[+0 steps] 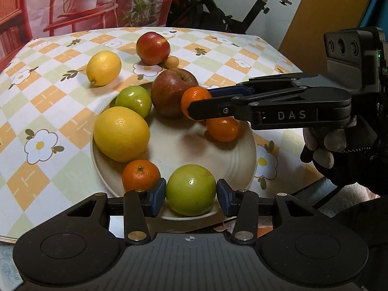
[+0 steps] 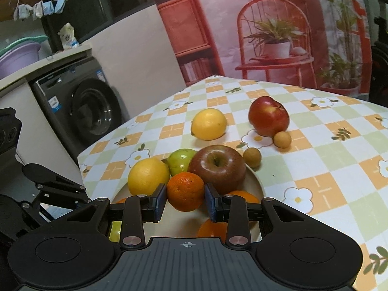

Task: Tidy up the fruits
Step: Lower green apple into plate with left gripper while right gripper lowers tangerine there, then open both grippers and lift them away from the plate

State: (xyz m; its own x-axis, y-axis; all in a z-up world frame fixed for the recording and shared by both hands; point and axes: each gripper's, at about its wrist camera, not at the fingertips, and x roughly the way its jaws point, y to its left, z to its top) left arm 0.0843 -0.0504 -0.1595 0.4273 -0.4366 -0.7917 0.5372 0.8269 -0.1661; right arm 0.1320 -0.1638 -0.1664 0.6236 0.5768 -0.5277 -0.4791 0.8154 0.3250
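Checked floral tablecloth (image 2: 303, 169), printed backdrop (image 2: 266, 24), washing machine (image 2: 80, 111) nearby; left gripper (image 1: 191, 194) clamping green apple (image 1: 191, 189), right gripper (image 2: 185, 202) clamping tangerine (image 2: 185, 191)

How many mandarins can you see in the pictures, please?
3: one mandarin held in the right gripper above the plate, one just below it on the plate, one at the plate's near edge. More may be hidden.

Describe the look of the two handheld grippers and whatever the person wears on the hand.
Both are matte black linkage grippers with dark blue finger pads and silver pivot screws. The left gripper has a ribbed body with a small crosshair mark between two round discs. The right gripper bears white "DAS" lettering and a black camera block. The hand wears a black glove with grey fingertips.
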